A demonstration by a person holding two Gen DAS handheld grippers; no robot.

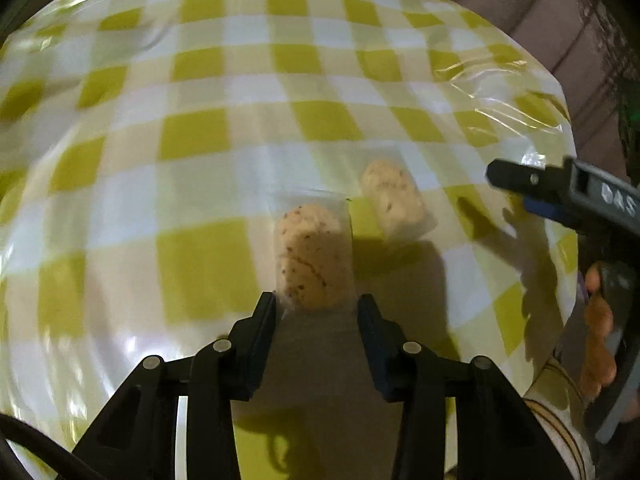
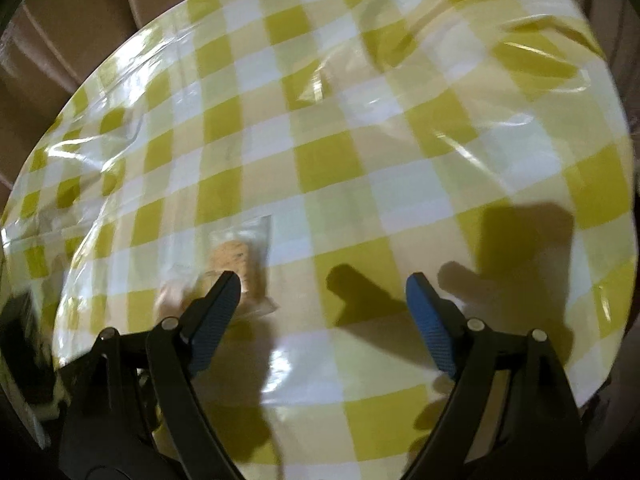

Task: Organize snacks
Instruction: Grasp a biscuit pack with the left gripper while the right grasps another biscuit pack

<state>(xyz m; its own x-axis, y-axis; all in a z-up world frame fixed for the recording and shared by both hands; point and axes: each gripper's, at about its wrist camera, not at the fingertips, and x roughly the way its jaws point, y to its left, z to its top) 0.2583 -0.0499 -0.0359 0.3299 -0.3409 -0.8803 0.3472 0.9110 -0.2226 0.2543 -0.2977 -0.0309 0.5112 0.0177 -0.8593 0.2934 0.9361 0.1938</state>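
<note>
Two clear-wrapped cookie packets lie on the yellow-and-white checked tablecloth (image 1: 192, 136). In the left wrist view the near packet (image 1: 308, 254) sits just ahead of my left gripper (image 1: 317, 305); its near end reaches in between the parted fingertips, and no grip shows. The second packet (image 1: 394, 196) lies just right of it. My right gripper (image 2: 322, 286) is open wide and empty above the cloth; a cookie packet (image 2: 240, 264) lies partly behind its left fingertip (image 2: 228, 284). The right gripper also shows at the right edge of the left wrist view (image 1: 520, 184).
The round table's edge (image 1: 568, 128) curves close on the right, with brown cardboard boxes (image 2: 72, 8) beyond it. The clear plastic cover is wrinkled near the far right (image 1: 492, 96). A patterned bowl rim (image 1: 560, 408) sits at the lower right.
</note>
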